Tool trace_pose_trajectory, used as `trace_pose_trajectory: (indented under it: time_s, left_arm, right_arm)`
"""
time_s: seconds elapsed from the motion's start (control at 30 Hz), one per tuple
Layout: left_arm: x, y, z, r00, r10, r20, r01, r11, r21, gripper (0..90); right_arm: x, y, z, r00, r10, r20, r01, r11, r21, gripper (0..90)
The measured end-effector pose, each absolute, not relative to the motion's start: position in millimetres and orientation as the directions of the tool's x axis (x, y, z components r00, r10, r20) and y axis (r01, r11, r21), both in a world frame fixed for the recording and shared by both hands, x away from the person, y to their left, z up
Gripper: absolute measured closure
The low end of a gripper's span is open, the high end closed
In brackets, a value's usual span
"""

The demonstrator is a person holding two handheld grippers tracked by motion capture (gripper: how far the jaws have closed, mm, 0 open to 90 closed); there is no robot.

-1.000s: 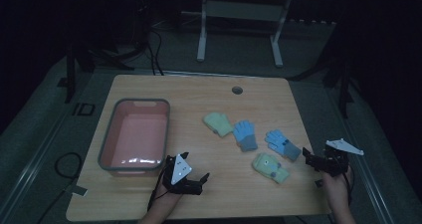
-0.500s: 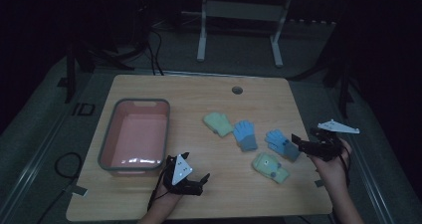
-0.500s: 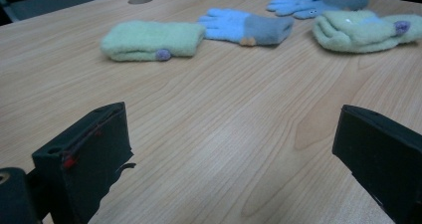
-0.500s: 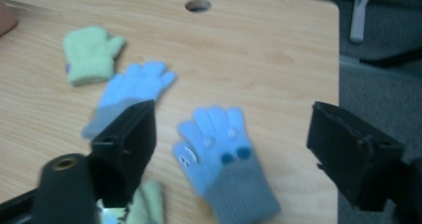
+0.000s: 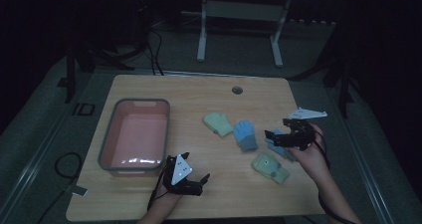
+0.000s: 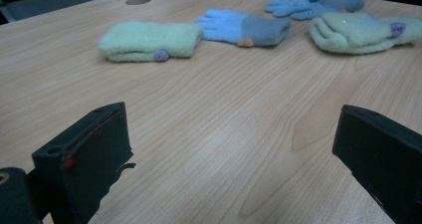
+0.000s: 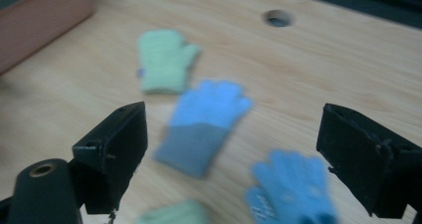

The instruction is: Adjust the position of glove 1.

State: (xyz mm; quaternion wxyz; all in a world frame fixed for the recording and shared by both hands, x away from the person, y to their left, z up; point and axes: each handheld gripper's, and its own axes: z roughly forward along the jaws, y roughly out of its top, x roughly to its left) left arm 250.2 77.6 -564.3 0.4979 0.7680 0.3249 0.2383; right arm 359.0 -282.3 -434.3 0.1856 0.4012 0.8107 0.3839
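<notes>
- I am holding my right gripper [image 5: 272, 136] above the table [image 5: 199, 92] at about 3 o'clock from its middle; its jaws are standing wide apart with nothing between the pads, and they have just been opening a little further
- In the right gripper view the jaws are framing two blue gloves; the blue glove with the grey cuff [image 7: 204, 124] is lying at 12 o'clock from the gripper, fingers pointing away from me; the brighter blue glove [image 7: 291, 191] is sitting at 5 o'clock of that one, directly under the gripper and partly hidden by it in the high view; the picture is blurring, so I cannot tell any finer detail
- I am resting my left gripper [image 5: 200, 180] low at the near edge, at about 6 o'clock from the table's middle; its jaws are standing apart and gripping nothing, with bare wood between them in the left gripper view
- Two pale green mittens are lying near the blue pair; the far green mitten [image 5: 218, 123] is at 10 o'clock from the grey-cuffed glove, just beside it; the near green mitten [image 5: 271, 167] is at 5 o'clock from it
- The pink tub [image 5: 110, 139] is standing at 9 o'clock, well apart from all four; a round hole [image 5: 237, 90] is showing in the tabletop at 12 o'clock
</notes>
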Motion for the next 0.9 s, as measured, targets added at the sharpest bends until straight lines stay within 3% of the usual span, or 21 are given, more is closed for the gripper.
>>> trace_pose_trajectory:
  time_s: [0.37,0.43,0.77,0.9]
  left_arm:
    - [250,78,-564,0.68,0.731,0.046,0.258,-0.297,0.919,2.2]
    - [250,78,-564,0.681,0.731,0.045,0.258,-0.297,0.92,2.2]
    - [250,78,-564,0.687,0.726,0.041,0.258,-0.297,0.919,2.2]
    - [250,78,-564,0.687,0.726,0.04,0.257,-0.294,0.921,2.2]
  right_arm:
    - [382,-236,-437,-0.672,0.741,-0.022,0.476,0.454,0.753,17.4]
    - [387,-228,-440,-0.663,0.748,-0.046,0.476,0.468,0.745,24.6]
    - [411,-196,-452,-0.686,0.726,-0.043,0.481,0.497,0.722,38.7]
    - [420,-183,-456,-0.707,0.707,-0.034,0.478,0.512,0.713,40.3]
